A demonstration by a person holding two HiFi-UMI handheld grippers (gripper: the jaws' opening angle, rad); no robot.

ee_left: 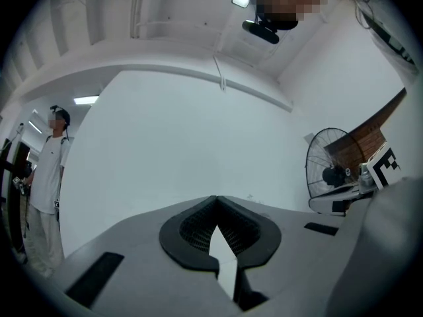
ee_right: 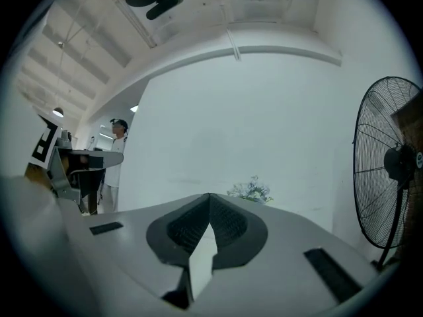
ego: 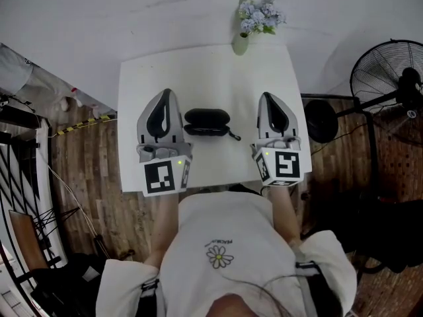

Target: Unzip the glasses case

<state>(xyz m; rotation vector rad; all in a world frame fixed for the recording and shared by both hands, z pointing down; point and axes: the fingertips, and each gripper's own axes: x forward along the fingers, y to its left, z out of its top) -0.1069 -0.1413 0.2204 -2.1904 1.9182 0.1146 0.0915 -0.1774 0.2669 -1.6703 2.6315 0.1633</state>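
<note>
**Black glasses case on the table, both grippers closed and empty**

**Head view.** The glasses case (ego: 207, 122) lies on the white table (ego: 198, 71), in the near half. Its long side runs parallel to the near edge. A thin tab projects from its right end. Whether the zip is drawn cannot be made out at this size. The left gripper (ego: 166, 95) is just beside the case's left end, and the right gripper (ego: 268, 98) is near its right end. A vase of flowers (ego: 254, 20) stands at the far edge.

**Left gripper view.** The jaws meet at their tips with nothing between them. They point at a white wall. A fan (ee_left: 330, 170) stands to the right.

**Right gripper view.** The jaws are fully together and hold nothing. The flowers sit just beyond the tips.
</note>
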